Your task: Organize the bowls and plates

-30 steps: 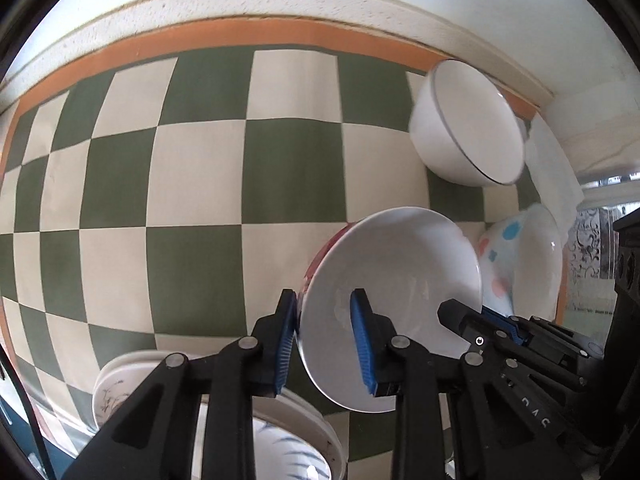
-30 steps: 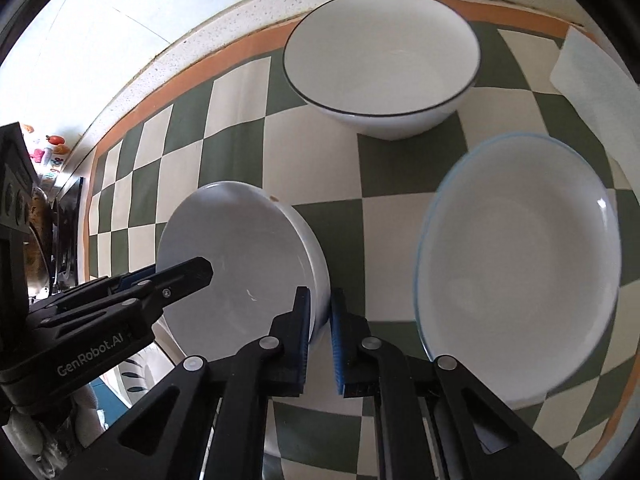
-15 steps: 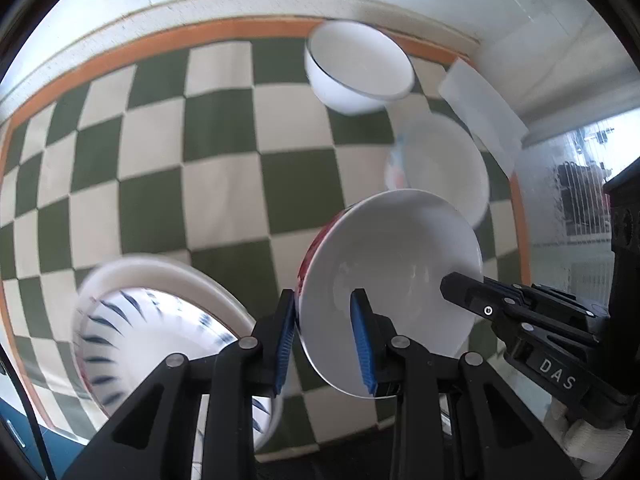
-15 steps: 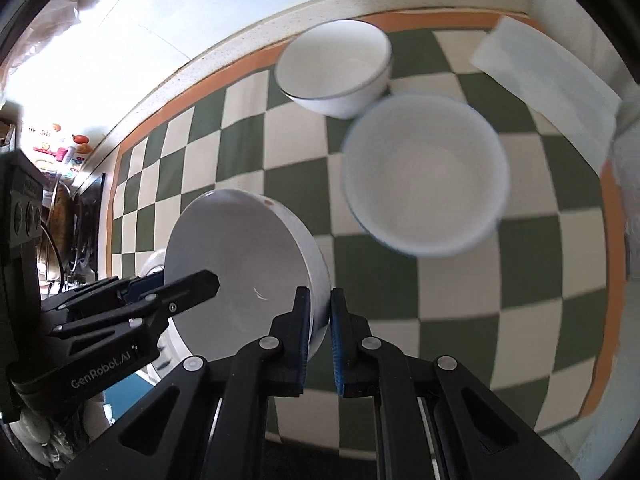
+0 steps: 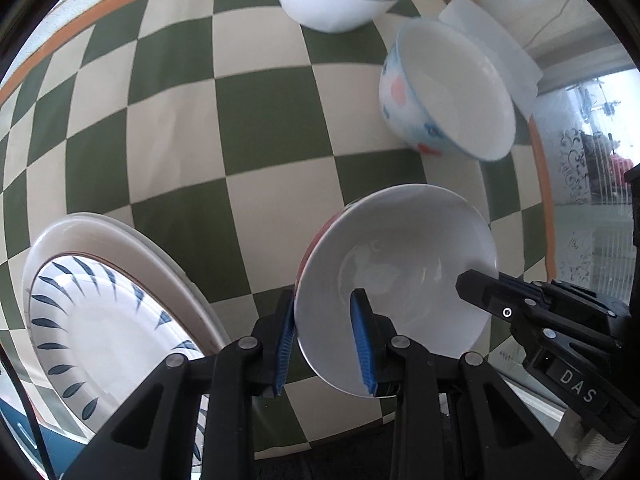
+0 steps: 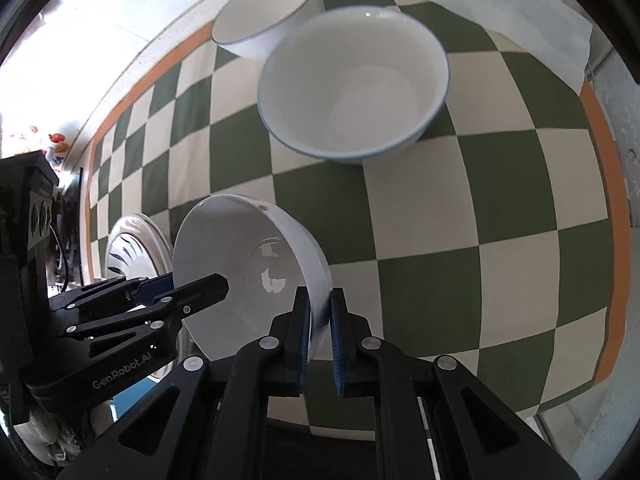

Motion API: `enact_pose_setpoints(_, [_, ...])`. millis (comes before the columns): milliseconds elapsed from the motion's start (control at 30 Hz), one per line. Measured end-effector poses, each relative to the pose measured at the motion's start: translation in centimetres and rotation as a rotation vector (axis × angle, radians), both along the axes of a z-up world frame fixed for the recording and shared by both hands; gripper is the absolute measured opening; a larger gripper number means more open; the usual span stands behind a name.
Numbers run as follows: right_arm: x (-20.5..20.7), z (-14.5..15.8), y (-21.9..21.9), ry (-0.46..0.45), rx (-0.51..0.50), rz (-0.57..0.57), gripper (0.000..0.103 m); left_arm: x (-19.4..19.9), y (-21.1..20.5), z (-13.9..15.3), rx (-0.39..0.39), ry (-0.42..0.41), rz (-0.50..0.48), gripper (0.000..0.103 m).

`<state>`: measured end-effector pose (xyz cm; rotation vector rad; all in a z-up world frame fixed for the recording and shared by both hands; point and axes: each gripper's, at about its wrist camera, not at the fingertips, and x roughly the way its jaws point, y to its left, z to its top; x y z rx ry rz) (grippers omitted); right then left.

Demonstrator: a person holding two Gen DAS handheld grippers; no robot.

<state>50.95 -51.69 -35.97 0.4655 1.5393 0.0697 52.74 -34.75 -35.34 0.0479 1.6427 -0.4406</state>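
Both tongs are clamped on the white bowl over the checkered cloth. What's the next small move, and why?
Probably carry the white bowl toward the spotted bowl and lower it in. Left tongs and right tongs each pinch its rim, it hangs tilted above the cloth, and the spotted bowl sits empty, upright and close ahead.

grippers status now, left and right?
Left gripper: closed on the rim of the white bowl.
Right gripper: closed on the opposite rim of the same bowl.
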Motion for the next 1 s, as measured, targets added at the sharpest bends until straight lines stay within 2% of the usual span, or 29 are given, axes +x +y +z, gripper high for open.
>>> enact_pose_setpoints(400, [-1.4, -1.9, -1.2, 0.057, 0.000, -0.026, 0.011, -1.4, -3.0, -1.3, 0.012, 0.018, -0.065, 0.025])
enact_pose_setpoints(567, [-2.0, -2.2, -1.9, 0.066, 0.011, -0.049, 0.011, -1.5, -3.8, -1.2, 0.016, 0.001, -0.085, 0.025])
enact_pose_setpoints(867, [-2.0, -2.4, -2.4, 0.066, 0.028, -0.071, 0.011, -1.6, -3.1, -1.1, 0.018, 0.007, -0.075, 0.025])
enact_pose_setpoints(900, [-1.9, -2.4, -2.3, 0.066, 0.030, -0.070, 0.011, -1.6, -3.0, -1.1, 0.017, 0.009, -0.072, 0.028])
enact_pose_setpoints(1000, [-1.7, -2.4, -2.4, 0.065, 0.025, -0.056, 0.012, -1.4, -2.5, -1.1, 0.018, 0.039, -0.058, 0.029])
